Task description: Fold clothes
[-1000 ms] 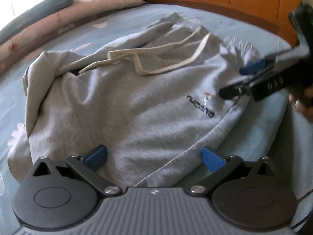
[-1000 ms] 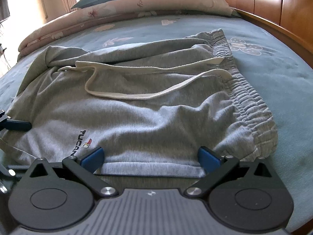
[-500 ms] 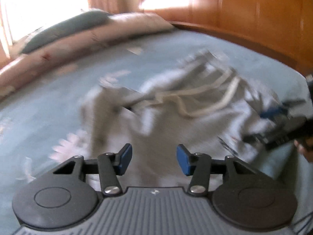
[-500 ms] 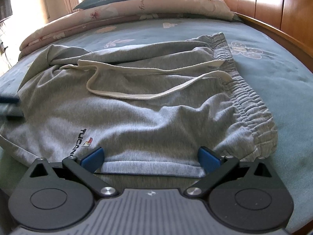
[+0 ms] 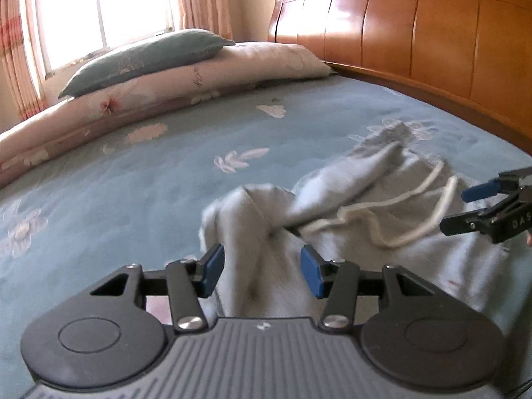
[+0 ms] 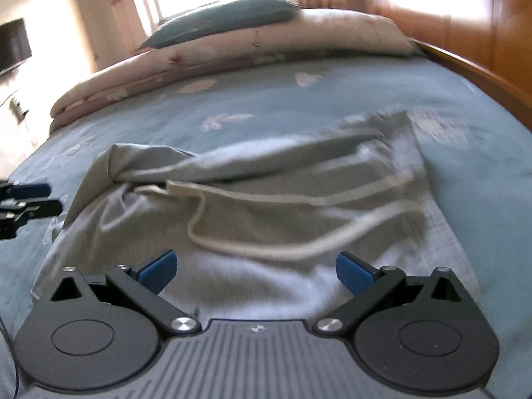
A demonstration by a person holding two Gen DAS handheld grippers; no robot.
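- On the bed [image 5: 139, 179], over its blue flowered cover, lie the grey shorts [image 6: 266, 206], rumpled, with a cream drawstring [image 6: 252, 246] looped across them.
- The left gripper [image 5: 261, 266] has its 2 blue fingers [image 5: 212, 266] about half spread, with a bunched fold of the shorts rising between them; whether the pads press on it I cannot tell.
- The right gripper [image 6: 256, 269] has its fingers spread wide over the near hem, not touching the cloth.
- A folded quilt [image 5: 199, 76] and teal pillow [image 5: 149, 53] lie by the window [image 5: 99, 10], beside the wooden headboard [image 5: 415, 26].
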